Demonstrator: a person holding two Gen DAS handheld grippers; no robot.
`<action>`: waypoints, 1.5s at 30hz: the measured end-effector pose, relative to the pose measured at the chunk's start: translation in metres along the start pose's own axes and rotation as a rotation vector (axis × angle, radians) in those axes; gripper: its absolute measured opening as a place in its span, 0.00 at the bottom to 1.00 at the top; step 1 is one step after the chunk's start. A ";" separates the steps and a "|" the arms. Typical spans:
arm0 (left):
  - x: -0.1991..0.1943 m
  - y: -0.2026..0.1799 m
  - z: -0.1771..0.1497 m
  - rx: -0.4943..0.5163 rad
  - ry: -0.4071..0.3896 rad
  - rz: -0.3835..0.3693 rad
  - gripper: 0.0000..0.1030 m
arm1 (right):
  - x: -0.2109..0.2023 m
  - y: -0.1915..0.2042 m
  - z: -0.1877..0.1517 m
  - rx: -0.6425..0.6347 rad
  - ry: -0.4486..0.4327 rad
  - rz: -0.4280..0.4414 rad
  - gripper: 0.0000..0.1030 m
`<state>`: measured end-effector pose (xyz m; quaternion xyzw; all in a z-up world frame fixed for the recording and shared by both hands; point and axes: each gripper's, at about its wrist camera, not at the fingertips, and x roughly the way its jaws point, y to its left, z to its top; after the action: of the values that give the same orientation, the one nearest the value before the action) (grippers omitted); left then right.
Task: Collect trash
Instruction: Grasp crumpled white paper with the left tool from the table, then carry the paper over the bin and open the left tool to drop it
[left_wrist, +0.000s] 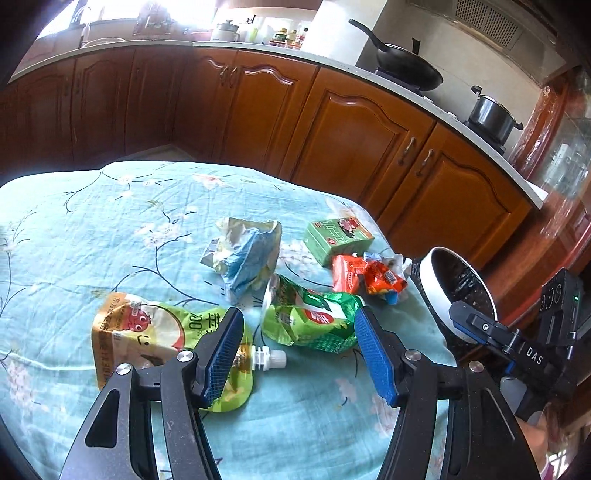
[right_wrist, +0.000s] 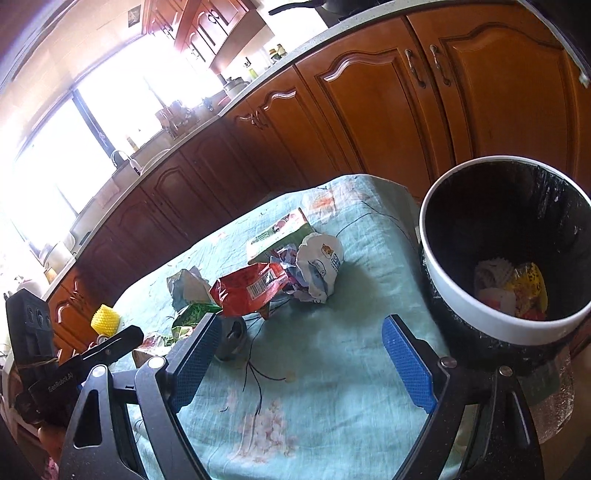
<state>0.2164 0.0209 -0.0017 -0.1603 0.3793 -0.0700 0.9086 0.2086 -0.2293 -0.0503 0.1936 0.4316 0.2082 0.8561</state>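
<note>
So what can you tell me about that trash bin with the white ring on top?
The trash bin is round, with a smooth white rim and a crinkly black bag lining the inside. It stands upright right beside the edge of the table with the blue flowered cloth. It's open, with no lid showing. At the bottom lie a few crumpled wrappers, yellow, white and red. No gripper touches it.
</note>
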 end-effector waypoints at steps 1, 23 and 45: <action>0.002 0.002 0.002 -0.003 0.002 0.007 0.60 | 0.002 0.001 0.002 -0.004 0.002 0.000 0.87; 0.100 0.029 0.057 -0.002 0.061 0.064 0.24 | 0.082 -0.019 0.037 0.022 0.113 -0.013 0.22; 0.027 -0.047 0.046 0.159 -0.104 -0.071 0.20 | -0.012 -0.040 0.033 0.029 -0.046 -0.046 0.19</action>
<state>0.2673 -0.0192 0.0272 -0.1045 0.3189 -0.1237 0.9338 0.2371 -0.2740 -0.0447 0.2007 0.4190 0.1779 0.8675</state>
